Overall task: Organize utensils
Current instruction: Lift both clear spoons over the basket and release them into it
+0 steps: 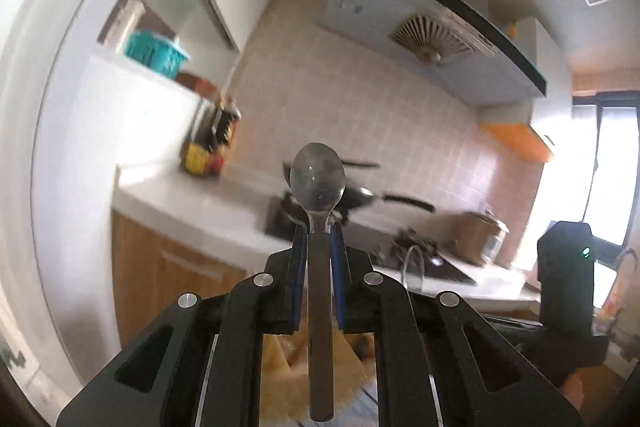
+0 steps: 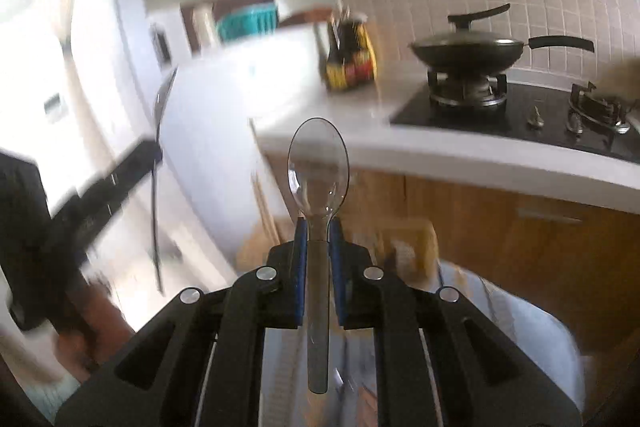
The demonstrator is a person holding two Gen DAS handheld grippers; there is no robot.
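Left gripper (image 1: 319,233): blue-padded fingers pinched on the handle of a metal spoon (image 1: 318,183), which runs from 6 o'clock up through the middle of the left wrist view, bowl at the top and facing the camera.
Right gripper (image 2: 319,227): fingers pressed onto the handle of a clear plastic spoon (image 2: 319,163), held the same way, bowl up at the centre of the right wrist view.
Left gripper from the right wrist view: a blurred black shape at 9 o'clock (image 2: 157,149), with the metal spoon (image 2: 158,131) standing upright in it, seen edge-on.
Right gripper from the left wrist view: its black body with a green light shows at 3 o'clock (image 1: 566,275); its fingers are out of sight there.
Counter (image 2: 440,145): white top over wooden cabinet doors, beyond both spoons.
Stove (image 2: 520,111): black glass hob set in the counter, at 2 o'clock in the right wrist view.
Pan (image 2: 468,49): dark, lidded, long-handled, sitting on the hob's left burner.
Bottles (image 2: 352,55): a yellow-and-red cluster on the counter at 12 o'clock, left of the pan.
Basket (image 1: 154,53): teal, on a high ledge at 10 o'clock in the left wrist view.
Hood (image 1: 432,27): grey range hood at 1 o'clock, above the stove.
Wall (image 1: 340,99): pale pink tiles behind the counter.
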